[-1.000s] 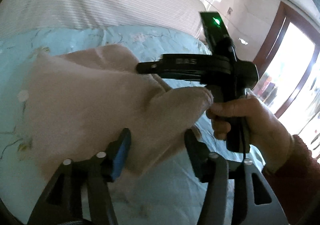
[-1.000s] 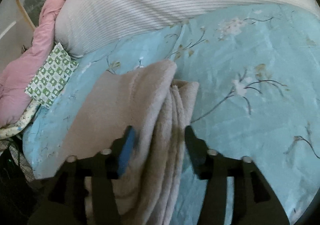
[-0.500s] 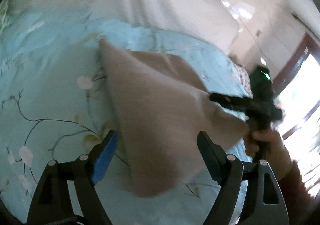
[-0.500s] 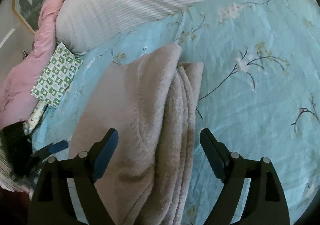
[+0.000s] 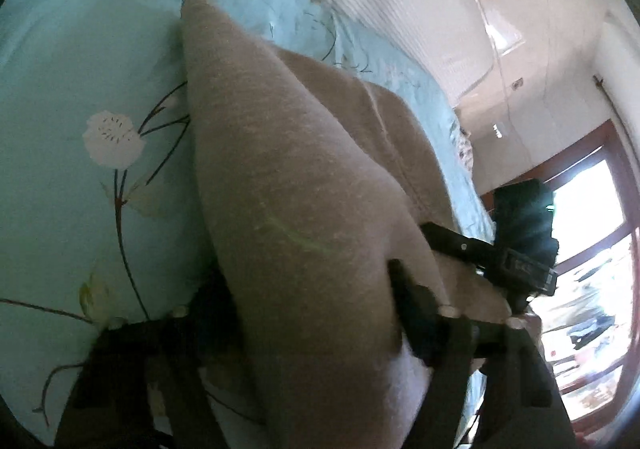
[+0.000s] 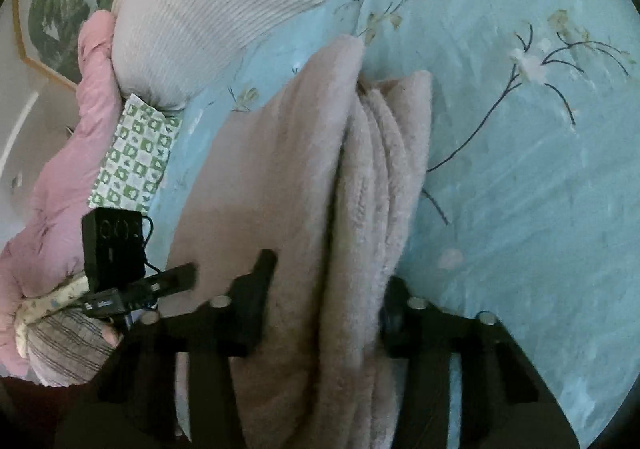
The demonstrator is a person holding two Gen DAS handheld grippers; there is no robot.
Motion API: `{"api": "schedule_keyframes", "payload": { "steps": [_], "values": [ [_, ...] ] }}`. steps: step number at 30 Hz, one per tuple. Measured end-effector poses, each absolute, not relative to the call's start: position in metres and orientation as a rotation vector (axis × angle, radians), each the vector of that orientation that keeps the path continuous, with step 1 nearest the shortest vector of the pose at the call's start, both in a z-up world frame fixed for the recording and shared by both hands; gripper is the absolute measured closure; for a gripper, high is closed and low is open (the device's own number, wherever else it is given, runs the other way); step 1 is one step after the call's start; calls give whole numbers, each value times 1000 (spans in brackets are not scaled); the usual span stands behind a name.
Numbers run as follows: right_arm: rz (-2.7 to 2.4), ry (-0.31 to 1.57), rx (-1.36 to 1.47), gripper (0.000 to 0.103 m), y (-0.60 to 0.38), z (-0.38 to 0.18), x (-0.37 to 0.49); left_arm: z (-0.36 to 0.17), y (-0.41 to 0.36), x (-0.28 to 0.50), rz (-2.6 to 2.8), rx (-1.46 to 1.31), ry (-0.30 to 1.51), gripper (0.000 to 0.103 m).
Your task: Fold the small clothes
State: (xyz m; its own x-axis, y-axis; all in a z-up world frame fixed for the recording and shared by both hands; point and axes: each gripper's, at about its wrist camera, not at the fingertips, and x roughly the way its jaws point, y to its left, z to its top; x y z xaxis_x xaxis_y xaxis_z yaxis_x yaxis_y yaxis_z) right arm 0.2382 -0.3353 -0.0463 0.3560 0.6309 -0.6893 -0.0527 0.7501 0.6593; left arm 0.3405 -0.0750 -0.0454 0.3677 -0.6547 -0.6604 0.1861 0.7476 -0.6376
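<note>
Left gripper (image 5: 312, 297) just closed in, pinching near edge of beige garment (image 5: 288, 169), which lies half-folded on blue floral bedspread (image 5: 60, 89). Right gripper (image 6: 324, 297) likewise just closed, clamping bunched layers, prob. so both ends lift together for next fold.

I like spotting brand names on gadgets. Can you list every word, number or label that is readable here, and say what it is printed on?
Nothing here can be read with certainty.
Pale lettering on the black bar, left wrist view: too blurred to read.
Marks on the black box, right wrist view: round shapes, perhaps "00", not legible.
Small label under that box: too small to read.
</note>
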Motion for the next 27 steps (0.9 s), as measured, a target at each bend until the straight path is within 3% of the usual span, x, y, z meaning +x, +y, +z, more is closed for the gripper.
{"api": "schedule_keyframes", "payload": {
  "steps": [1,4,18,23,27],
  "values": [
    [468,1124,576,65,-333,-43,237,-44,-74,340,-576,-506,1059,48],
    [464,1095,548,68,-322,-31,232,-33,-66,330,-596,-498,1027,56],
    [751,982,567,69,-171,0,216,39,92,210,-430,-380,879,57],
    [838,1008,572,69,-110,-20,216,35,142,182,-365,-380,880,57],
    [804,1085,549,68,-89,-47,215,-1,159,176,-330,-417,932,53]
  ]
}}
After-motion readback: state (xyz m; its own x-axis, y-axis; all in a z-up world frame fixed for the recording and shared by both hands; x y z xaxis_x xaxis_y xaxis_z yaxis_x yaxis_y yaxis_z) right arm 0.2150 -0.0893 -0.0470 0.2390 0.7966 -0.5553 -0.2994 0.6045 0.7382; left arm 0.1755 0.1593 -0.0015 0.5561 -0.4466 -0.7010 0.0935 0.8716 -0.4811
